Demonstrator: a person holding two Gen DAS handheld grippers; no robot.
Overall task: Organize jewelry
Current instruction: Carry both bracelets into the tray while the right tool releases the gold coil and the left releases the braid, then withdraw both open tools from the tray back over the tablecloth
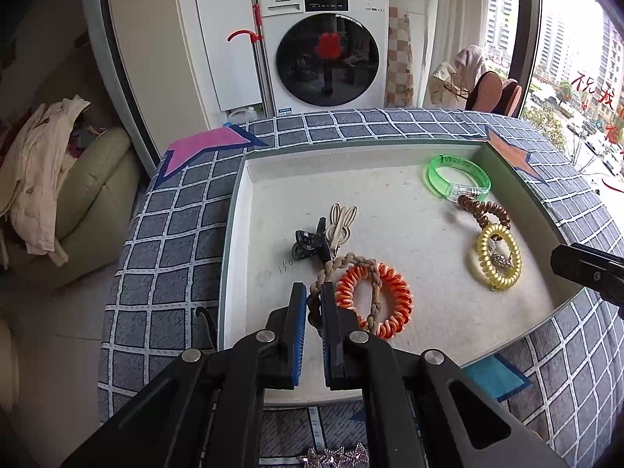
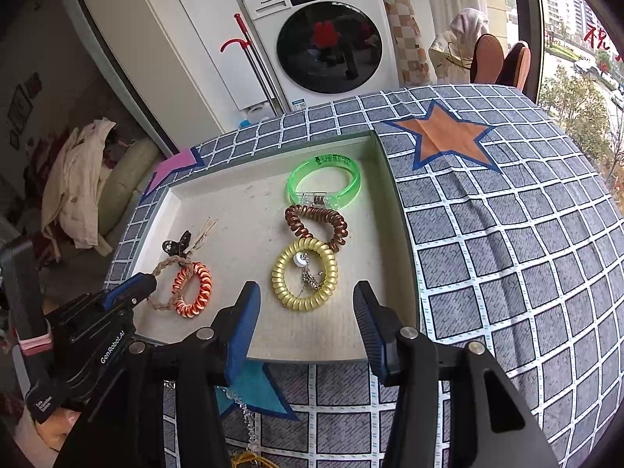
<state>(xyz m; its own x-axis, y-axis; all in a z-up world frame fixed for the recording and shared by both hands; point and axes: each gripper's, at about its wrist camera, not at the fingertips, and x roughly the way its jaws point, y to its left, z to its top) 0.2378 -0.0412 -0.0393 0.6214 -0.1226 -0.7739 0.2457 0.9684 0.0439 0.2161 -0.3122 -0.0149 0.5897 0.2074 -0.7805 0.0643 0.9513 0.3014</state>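
A shallow white tray holds jewelry. My left gripper is shut on a tan braided cord bracelet that loops through an orange spiral band. A black clip and a beige rabbit clip lie behind. A yellow spiral band with a silver chain, a brown spiral band and a green bangle lie to the right. My right gripper is open and empty above the tray's near edge.
The tray sits on a grey checked cloth with pink, orange and blue stars. A bead chain and silver star trinkets lie near the front. A washing machine stands behind.
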